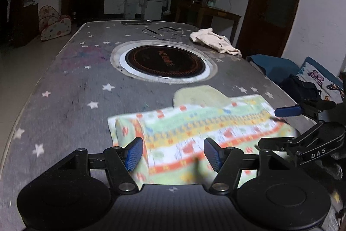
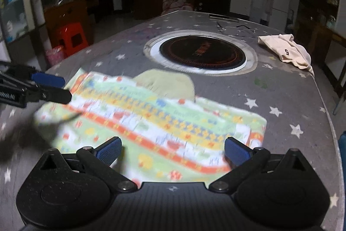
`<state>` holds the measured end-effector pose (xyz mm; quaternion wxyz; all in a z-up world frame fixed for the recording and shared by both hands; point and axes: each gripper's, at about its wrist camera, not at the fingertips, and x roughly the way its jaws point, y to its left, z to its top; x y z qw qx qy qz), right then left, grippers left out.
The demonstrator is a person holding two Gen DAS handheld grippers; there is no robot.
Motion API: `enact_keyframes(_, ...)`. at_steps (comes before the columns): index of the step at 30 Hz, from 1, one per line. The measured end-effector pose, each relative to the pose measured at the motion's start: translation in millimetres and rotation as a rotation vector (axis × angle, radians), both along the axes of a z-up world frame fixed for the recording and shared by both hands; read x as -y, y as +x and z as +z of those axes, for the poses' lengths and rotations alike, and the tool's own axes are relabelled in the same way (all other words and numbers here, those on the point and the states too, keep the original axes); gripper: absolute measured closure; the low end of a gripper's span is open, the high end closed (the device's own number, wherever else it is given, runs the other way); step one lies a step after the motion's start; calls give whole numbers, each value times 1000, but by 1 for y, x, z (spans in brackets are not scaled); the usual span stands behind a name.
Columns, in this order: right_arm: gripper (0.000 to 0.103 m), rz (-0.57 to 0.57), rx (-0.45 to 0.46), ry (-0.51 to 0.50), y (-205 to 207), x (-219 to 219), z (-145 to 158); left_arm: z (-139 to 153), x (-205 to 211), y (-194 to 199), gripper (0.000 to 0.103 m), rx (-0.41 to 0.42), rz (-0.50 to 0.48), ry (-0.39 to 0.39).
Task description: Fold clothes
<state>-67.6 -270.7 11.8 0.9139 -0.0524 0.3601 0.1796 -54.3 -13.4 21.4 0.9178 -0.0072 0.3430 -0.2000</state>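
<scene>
A colourful striped garment (image 1: pixel 194 129) (image 2: pixel 162 118) lies flat on the grey star-print table (image 1: pixel 64 101) (image 2: pixel 281 101), blurred in both views. A pale green part (image 1: pixel 199 96) (image 2: pixel 168 81) sticks out from under its far edge. My left gripper (image 1: pixel 174 153) hovers open over the garment's near edge, and shows in the right wrist view as the left gripper (image 2: pixel 67 89) by the garment's left corner. My right gripper (image 2: pixel 173 153) is open over the near edge too, nothing between its fingers. In the left wrist view the right gripper (image 1: pixel 268 127) is at the garment's right end.
A round black cooktop (image 1: pixel 165 63) (image 2: pixel 202 54) is set into the table's middle. A crumpled cream garment (image 1: pixel 214 40) (image 2: pixel 287 51) lies at the far right. A blue seat (image 1: pixel 274 66) and dark bag (image 1: pixel 302 88) stand beside the table; a red stool (image 2: pixel 72 38) on the other side.
</scene>
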Motion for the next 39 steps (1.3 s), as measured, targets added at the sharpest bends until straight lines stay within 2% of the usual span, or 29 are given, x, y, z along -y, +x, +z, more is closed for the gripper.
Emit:
enact_keyframes(5, 9, -36, -24, 41, 27, 0, -9, -9, 3, 28, 39, -24, 24, 14)
enact_keyframes(10, 10, -63, -42, 53, 40, 3, -20, -23, -5, 46, 41, -67, 58, 8)
enact_keyframes(13, 10, -61, -31, 41, 40, 5, -23, -29, -7, 47, 42, -49, 65, 28)
enact_keyframes(17, 11, -75, -39, 35, 41, 5, -17, -22, -4, 49, 42, -55, 69, 32)
enact_keyframes(22, 11, -71, -16, 50, 47, -2, -6, -12, 17, 56, 43, -28, 27, 27)
enact_keyframes(30, 11, -67, -23, 39, 63, -13, -17, -26, 33, 82, 41, -72, 39, 40)
enact_keyframes(33, 10, -73, -31, 38, 66, -14, -23, -29, 35, 81, 40, -61, 30, 60)
enact_keyframes(39, 11, -81, -32, 50, 62, -13, -17, -19, 31, 76, 41, -57, 47, 52)
